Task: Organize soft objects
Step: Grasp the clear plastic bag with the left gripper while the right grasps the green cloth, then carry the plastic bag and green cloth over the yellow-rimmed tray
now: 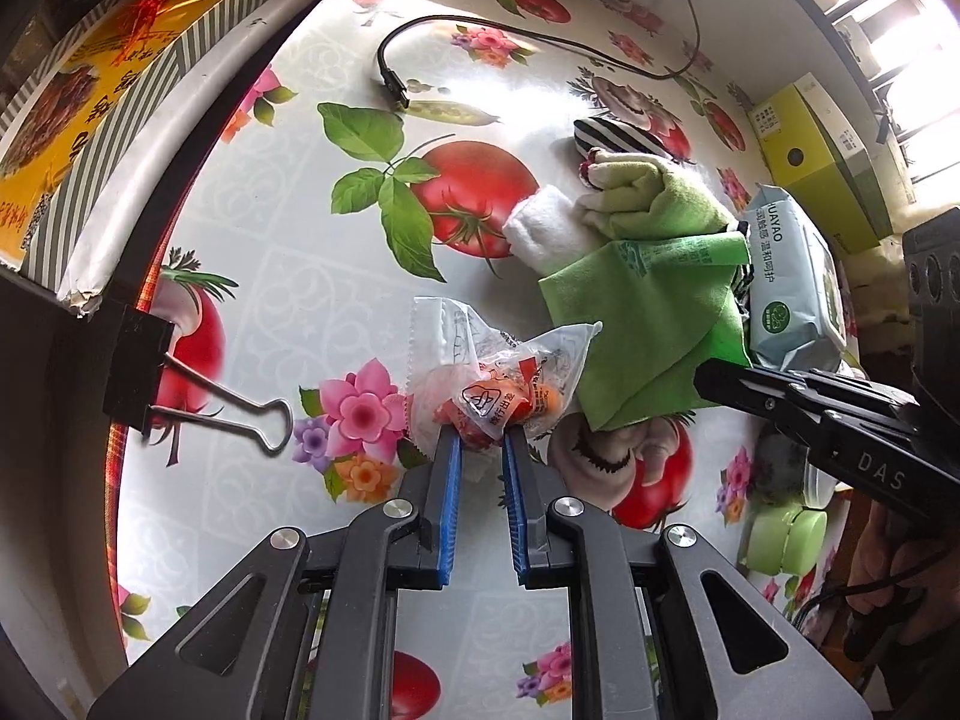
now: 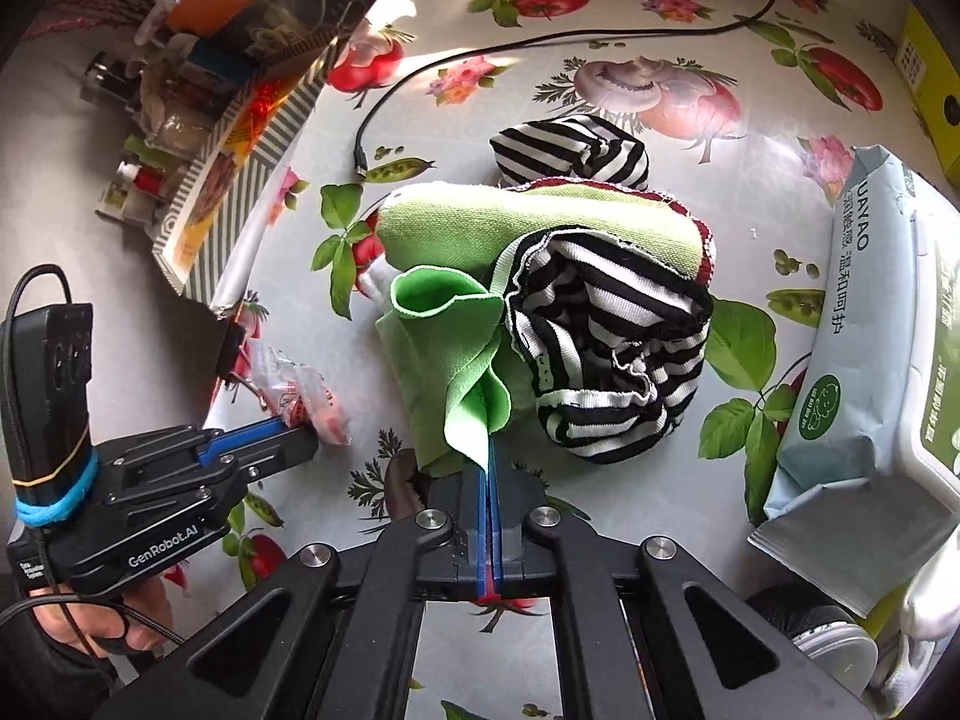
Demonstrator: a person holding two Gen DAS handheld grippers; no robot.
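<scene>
Both tongs are closed on something: the right gripper [image 2: 489, 450] has its blue pads pressed flat together on a fold of the bright green cloth [image 2: 447, 354], while the left gripper [image 1: 483, 441] stands only narrowly parted, its two blue fingers [image 1: 450, 480] pinching the crinkled clear plastic packet [image 1: 498, 384] with orange and red contents. Largest in the scene is the floral oilcloth table [image 1: 270, 312], printed with tomatoes, mushrooms and flowers. On it, in the right wrist view, the soft pile sits just beyond the right gripper: a black-and-white striped garment [image 2: 606, 348] to the right of the green cloth and touching it, a pale green towel [image 2: 540, 228] behind, and a second striped bundle [image 2: 570, 150] farther off. A wet-wipes pack [image 2: 870, 372] lies at the right, partly cut off by the frame. A white rolled cloth [image 1: 543, 228] shows at the far side of the pile in the left wrist view. A black cable [image 1: 396, 81] trails across the far table, and a binder clip [image 1: 180, 384] grips the left edge. What the packet contains is hard to make out.
</scene>
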